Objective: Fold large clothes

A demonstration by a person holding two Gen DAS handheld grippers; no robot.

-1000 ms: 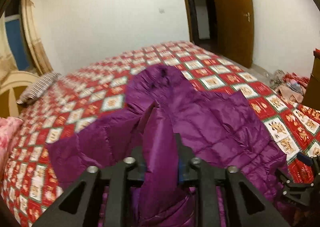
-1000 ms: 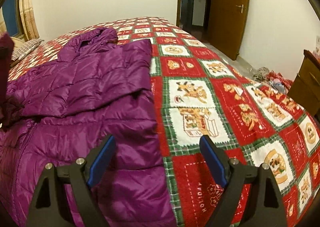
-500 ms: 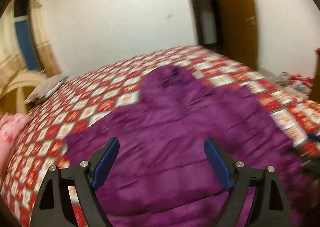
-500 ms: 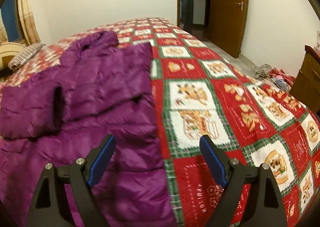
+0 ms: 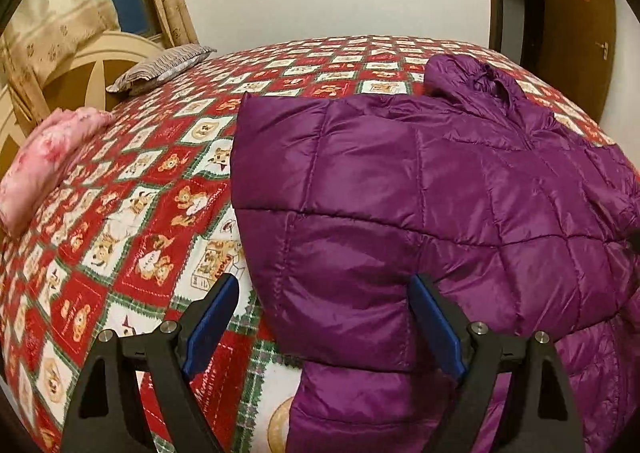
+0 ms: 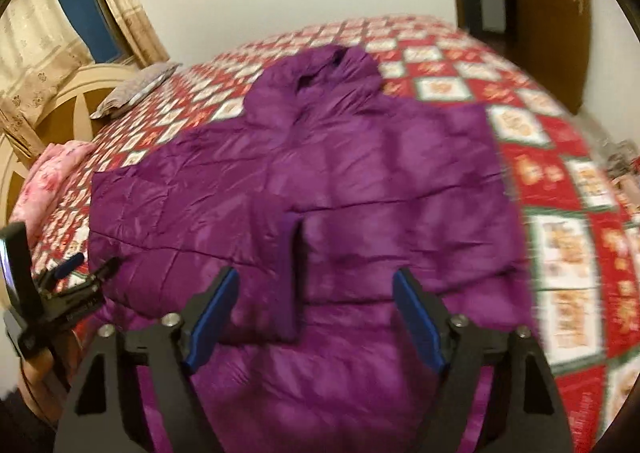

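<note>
A purple quilted hooded jacket (image 5: pixel 420 189) lies flat on the bed, hood at the far end, both sleeves folded in across its body; it also shows in the right wrist view (image 6: pixel 340 181). My left gripper (image 5: pixel 324 317) is open and empty, low over the jacket's left edge and folded sleeve. My right gripper (image 6: pixel 316 305) is open and empty above the jacket's lower middle, where a sleeve cuff (image 6: pixel 288 277) lies. The left gripper (image 6: pixel 76 273) also shows at the left edge of the right wrist view.
The bed has a red, white and green bear-patterned quilt (image 5: pixel 132 221). A pink pillow (image 5: pixel 44 161) and a striped pillow (image 5: pixel 164 67) lie by the headboard (image 5: pixel 80 69). A wooden door (image 5: pixel 580 13) stands at the right.
My left gripper let go of the sleeve, which now lies folded across the jacket, and swung left and lower. My right gripper moved left over the jacket's middle.
</note>
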